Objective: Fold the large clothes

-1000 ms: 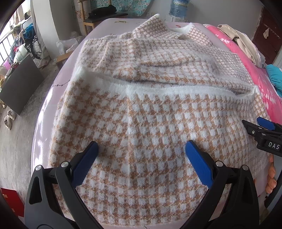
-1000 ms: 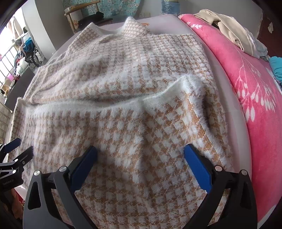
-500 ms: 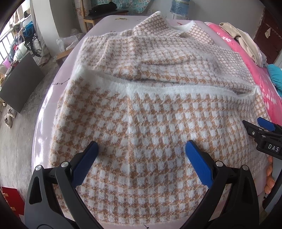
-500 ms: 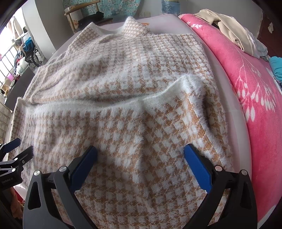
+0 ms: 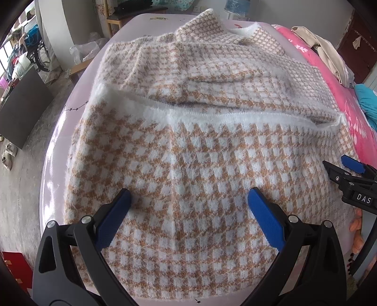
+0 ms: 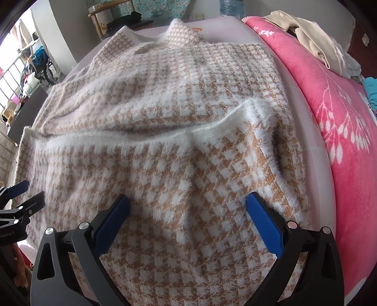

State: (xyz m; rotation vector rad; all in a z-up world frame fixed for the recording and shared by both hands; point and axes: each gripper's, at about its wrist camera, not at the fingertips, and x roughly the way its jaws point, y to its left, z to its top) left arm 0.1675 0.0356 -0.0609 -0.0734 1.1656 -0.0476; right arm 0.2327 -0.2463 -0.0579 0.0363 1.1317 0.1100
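My left gripper [image 5: 188,207] and right gripper [image 6: 187,208], both with fingers spread and holding nothing, hover at the bottom of each frame over the checked sweater [image 5: 200,153], which lies folded across the table [image 5: 54,164], filling mid-frame.

pink floral blanket [image 6: 339,122], beige clothes [image 6: 313,44], wheelchair [image 5: 35,54], wooden chair [image 6: 113,16]
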